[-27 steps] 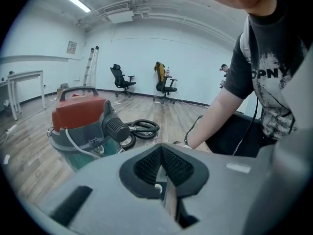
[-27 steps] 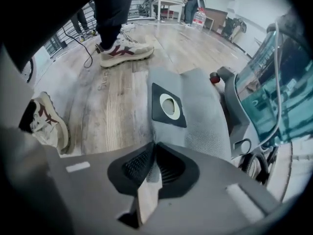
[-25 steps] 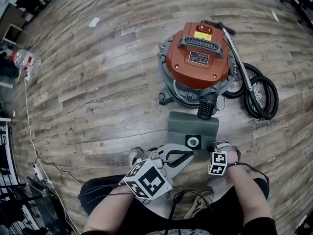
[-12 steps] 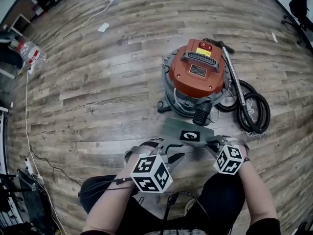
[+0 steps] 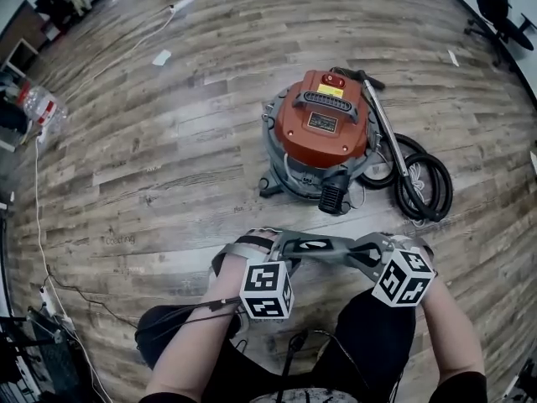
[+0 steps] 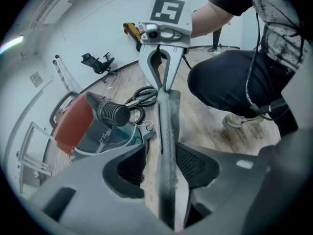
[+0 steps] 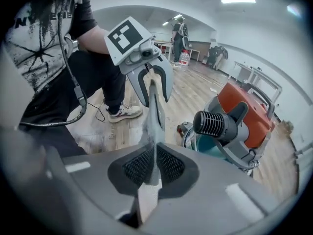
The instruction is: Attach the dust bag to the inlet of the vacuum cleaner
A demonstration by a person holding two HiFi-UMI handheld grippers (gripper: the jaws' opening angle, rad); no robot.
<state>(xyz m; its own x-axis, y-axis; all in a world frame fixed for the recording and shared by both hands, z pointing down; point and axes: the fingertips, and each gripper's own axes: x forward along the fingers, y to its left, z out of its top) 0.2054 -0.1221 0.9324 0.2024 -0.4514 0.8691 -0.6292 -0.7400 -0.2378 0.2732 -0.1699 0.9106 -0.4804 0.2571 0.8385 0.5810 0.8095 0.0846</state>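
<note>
Landmark was the vacuum cleaner (image 5: 323, 137): orange top, grey drum, standing upright on the wooden floor (image 5: 168, 158).

- The dust bag (image 5: 323, 247) was on the near side of the vacuum cleaner, facing its black ribbed inlet (image 5: 333, 198). It was close to the inlet but not touching it. It was flat and grey. In the head view we saw it nearly edge-on, as a thin strip running crosswise, with a dark collar patch on its upper face.
- The right gripper (image 5: 362, 248) held the end of the bag nearer the vacuum cleaner's hose side. In the right gripper view its jaws (image 7: 152, 163) were clenched on the bag edge (image 7: 154, 116), with both ribbed pads pressed against it.
- The left gripper (image 5: 284, 244) was at the bag's other end. Its jaws had just been opening and stood released. In the left gripper view the bag edge (image 6: 166, 131) ran between the pads (image 6: 128, 163), with a clear gap on one side at least, so we saw no clamp there.
- Each gripper showed in the other's view, at the far end of the bag: the right one (image 6: 165, 88) and the left one (image 7: 151, 87).
- The inlet (image 6: 112, 114) sat to the left of the bag in the left gripper view. In the right gripper view it (image 7: 212, 124) sat to the right of the bag.
- The black hose (image 5: 428, 183) lay coiled on the floor on the far right side of the vacuum cleaner. A metal wand (image 5: 388, 133) leaned along that same side.
- The person crouched behind the bag, on the side away from the vacuum cleaner, with one shoe (image 7: 124, 112) on the floor.
</note>
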